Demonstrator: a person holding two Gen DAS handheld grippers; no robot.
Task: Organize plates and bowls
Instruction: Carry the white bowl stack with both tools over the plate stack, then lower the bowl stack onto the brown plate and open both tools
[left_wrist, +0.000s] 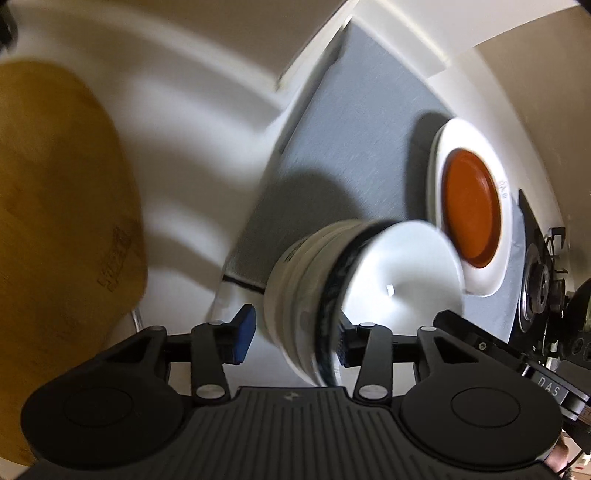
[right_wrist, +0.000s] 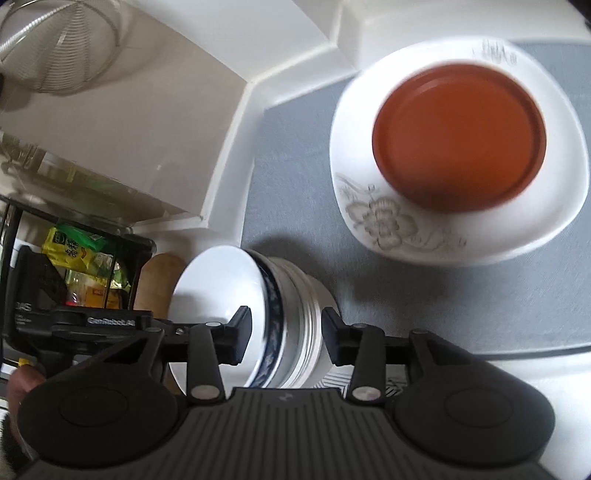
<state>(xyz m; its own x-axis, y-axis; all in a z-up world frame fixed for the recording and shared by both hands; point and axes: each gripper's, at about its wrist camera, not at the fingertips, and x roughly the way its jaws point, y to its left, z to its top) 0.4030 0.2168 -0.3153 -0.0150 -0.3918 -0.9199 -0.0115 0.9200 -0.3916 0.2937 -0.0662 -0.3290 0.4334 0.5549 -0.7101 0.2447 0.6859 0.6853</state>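
Note:
A stack of nested white bowls (left_wrist: 314, 295), the top one with a dark blue patterned rim, stands at the near edge of a grey mat (left_wrist: 351, 147). My left gripper (left_wrist: 295, 338) straddles one side of the stack. Its blue-padded finger (left_wrist: 245, 332) is outside the stack and a small gap shows there. In the right wrist view my right gripper (right_wrist: 285, 332) straddles the opposite side of the bowl stack (right_wrist: 280, 306), one finger (right_wrist: 240, 332) inside the top bowl and the other outside, not pressing. An orange plate (right_wrist: 458, 136) lies on a white flower-patterned plate (right_wrist: 388, 221) further back on the mat.
A wooden cutting board (left_wrist: 55, 203) leans at the left against a white ledge (left_wrist: 184, 110). A gas burner (left_wrist: 535, 291) sits at the right edge. A wire basket (right_wrist: 55, 44) hangs high up, and yellow and green packets (right_wrist: 74, 254) fill a black rack.

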